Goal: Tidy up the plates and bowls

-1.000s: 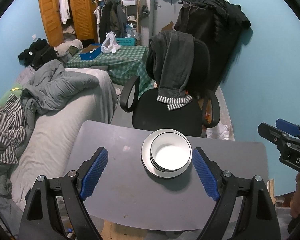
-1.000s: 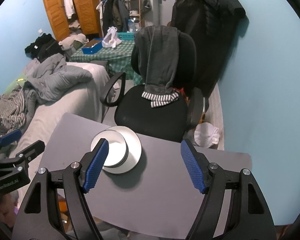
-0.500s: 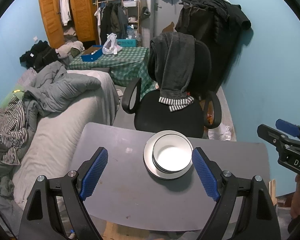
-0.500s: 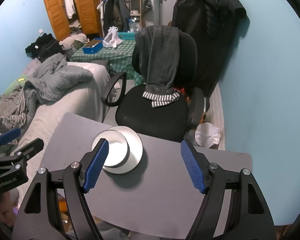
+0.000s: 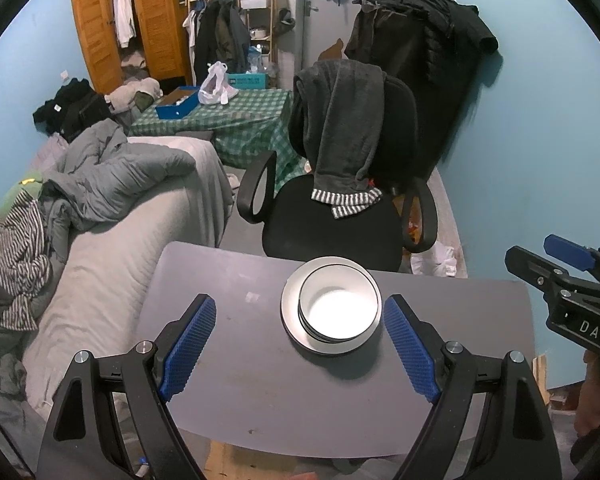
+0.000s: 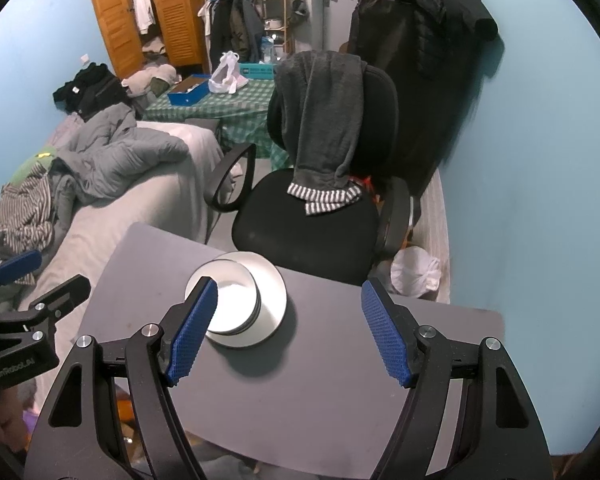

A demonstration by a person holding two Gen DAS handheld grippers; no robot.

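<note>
A stack of white bowls [image 5: 339, 309] sits on a white plate [image 5: 290, 300] near the far edge of the grey table [image 5: 240, 380]. My left gripper [image 5: 300, 344] is open and empty, held above the table just short of the stack. My right gripper [image 6: 288, 330] is open and empty, to the right of the stack; its left finger hides part of the bowls [image 6: 236, 300] on the plate [image 6: 270, 284]. The right gripper also shows in the left wrist view [image 5: 560, 276], and the left gripper shows in the right wrist view [image 6: 24, 300].
A black office chair [image 5: 332, 216] with a grey garment stands just behind the table. A bed with a grey duvet [image 5: 112, 184] lies to the left. A blue wall [image 5: 540, 140] is on the right. A white bag [image 6: 414, 274] lies on the floor.
Both grippers have drifted slightly back and up from the stack. The bowls and plate have not moved.
</note>
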